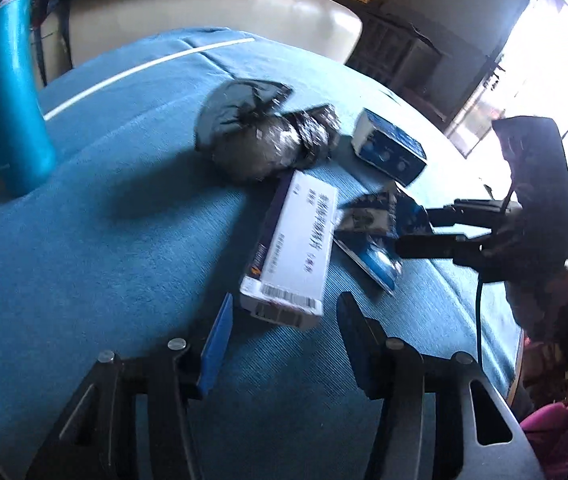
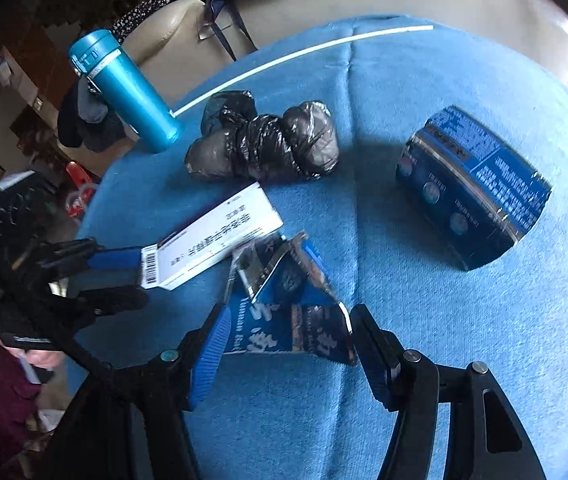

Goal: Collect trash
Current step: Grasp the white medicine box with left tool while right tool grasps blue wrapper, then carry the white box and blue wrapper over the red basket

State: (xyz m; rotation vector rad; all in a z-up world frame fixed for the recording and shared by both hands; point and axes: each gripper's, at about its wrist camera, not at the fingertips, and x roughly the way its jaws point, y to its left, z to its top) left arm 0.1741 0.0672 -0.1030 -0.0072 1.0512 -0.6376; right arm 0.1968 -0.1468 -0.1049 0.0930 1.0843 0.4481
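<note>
Surface (image 2: pixel 424 340): covered in blue cloth, filling most of both views; a pale cushioned seat sits beyond it at the top of the frames.

Trash on show: a white carton (image 1: pixel 296 248) with a barcode end, a crushed blue packet (image 2: pixel 288 320), a knotted black plastic bag (image 2: pixel 263 144) and a blue box (image 2: pixel 476 188) at right of the right wrist view. All four lie on the cloth, near one another.

Other item: a teal flask (image 2: pixel 123 88) standing at upper left; probably not trash.

Left gripper (image 1: pixel 279 336): jaws part-open, straddling the barcode end of the white carton at lower centre of its own view. The pads look apart from the carton sides, so no grip yet, though blur makes this uncertain.

Right gripper (image 2: pixel 284 344): jaws at a middling gap with the crushed blue packet between them at lower centre. The packet's edges reach both pads; whether they press on it, I cannot tell.

Progress: early, by my reading. Nothing looks lifted, and no bin or collecting bag is in view.

Left to do: close on the carton and packet, carry them off, then take the black bag and the blue box.
</note>
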